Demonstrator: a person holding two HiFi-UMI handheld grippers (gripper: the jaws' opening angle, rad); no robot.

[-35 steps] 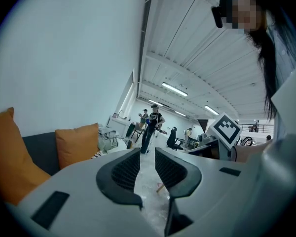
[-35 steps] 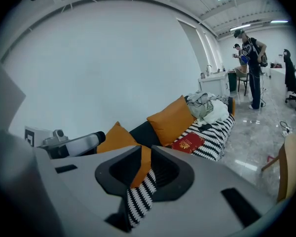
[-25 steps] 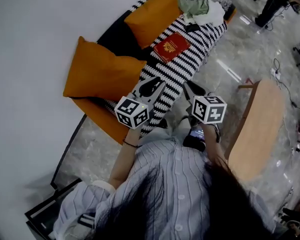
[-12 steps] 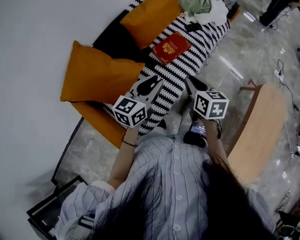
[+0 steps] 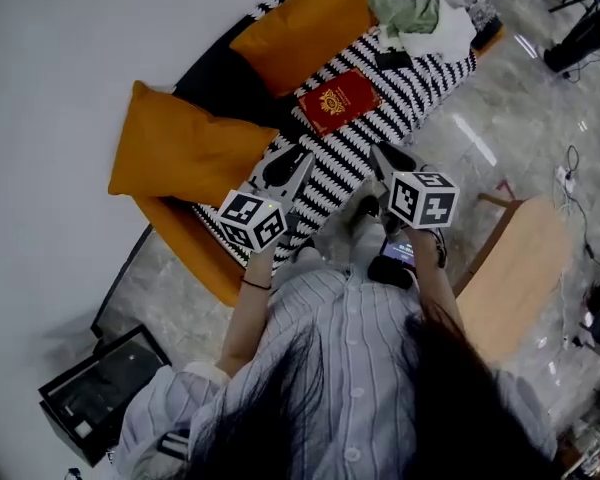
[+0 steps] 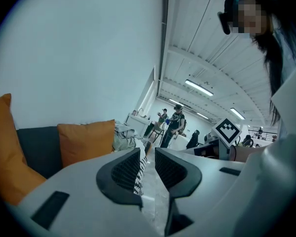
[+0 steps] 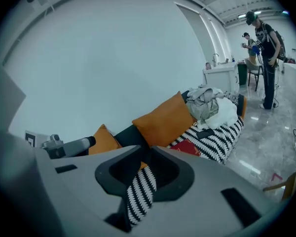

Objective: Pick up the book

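The left tool (image 5: pixel 292 160) and the right tool (image 5: pixel 382 156) are both closed and empty, at the near end of the striped sofa (image 5: pixel 420 73). Further on, the red book (image 5: pixel 338 100) lies flat on this sofa beside an orange cushion (image 5: pixel 300 28). The head view shows its gold emblem, too small to read, while the left gripper view shows instead people (image 6: pixel 176 125) standing far behind.

Open studio hall, mock living corner: sofa (image 7: pixel 212 142) ahead of right gripper (image 7: pixel 145 154), ceiling strip lights (image 6: pixel 200 88), people (image 7: pixel 265 48) standing farther beyond.
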